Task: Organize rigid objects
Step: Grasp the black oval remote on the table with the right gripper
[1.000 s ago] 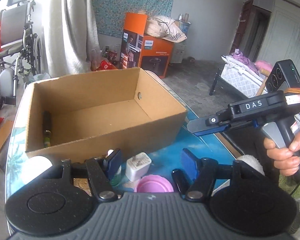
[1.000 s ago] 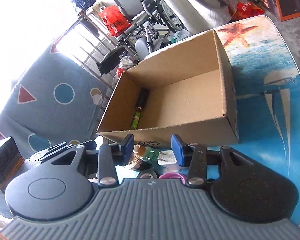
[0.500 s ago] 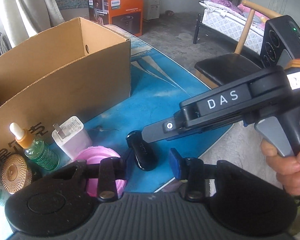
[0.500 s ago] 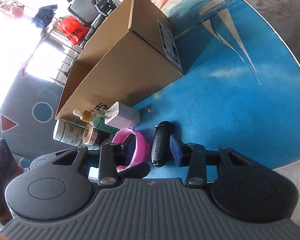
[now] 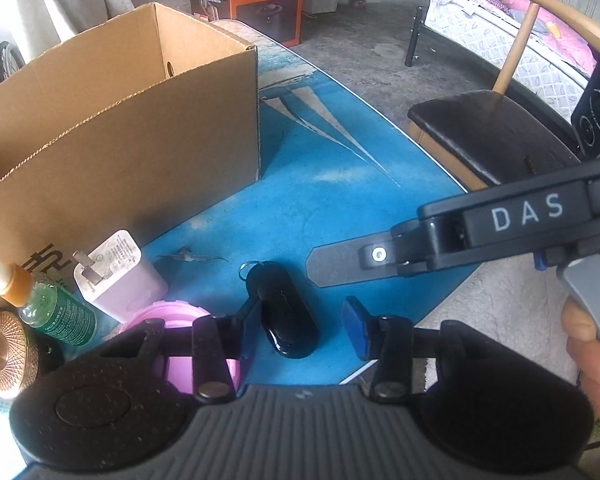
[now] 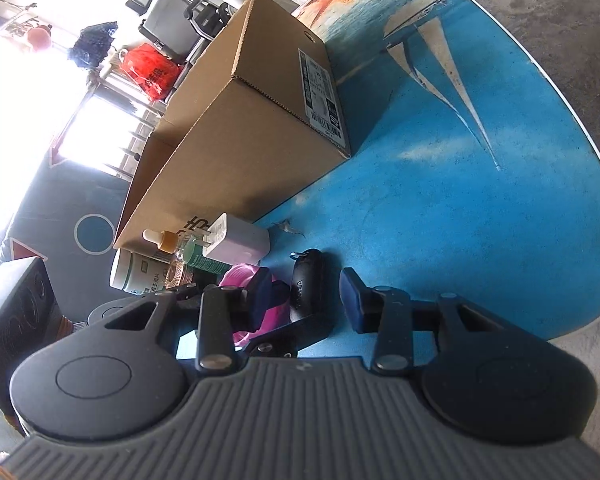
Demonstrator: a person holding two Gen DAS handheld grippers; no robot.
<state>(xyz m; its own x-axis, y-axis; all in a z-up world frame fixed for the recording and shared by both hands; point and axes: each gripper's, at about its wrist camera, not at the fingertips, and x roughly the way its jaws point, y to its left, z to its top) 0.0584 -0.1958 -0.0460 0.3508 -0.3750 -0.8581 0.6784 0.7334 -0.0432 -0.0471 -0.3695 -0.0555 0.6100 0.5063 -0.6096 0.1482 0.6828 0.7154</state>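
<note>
A black key fob (image 5: pixel 284 312) lies on the blue table (image 5: pixel 340 184) near its front edge. My left gripper (image 5: pixel 303 328) straddles it with its jaws opening; the left pad sits against the fob and the right pad stands apart. My right gripper (image 6: pixel 306 298) is open around the same key fob (image 6: pixel 306 284) from the other side, and one of its fingers (image 5: pixel 332 264) hovers just right of the fob. The open cardboard box (image 5: pixel 120 140) stands behind.
Beside the fob are a pink round lid (image 5: pixel 172 320), a white charger (image 5: pixel 116 276), a green dropper bottle (image 5: pixel 48 308), a copper lid (image 5: pixel 4 352) and a white jar (image 6: pixel 136 272). A black-seated chair (image 5: pixel 488 132) stands past the table's right edge.
Both grippers came down from over the box to the front of the table. The left jaws narrowed around the key fob, then widened a little.
</note>
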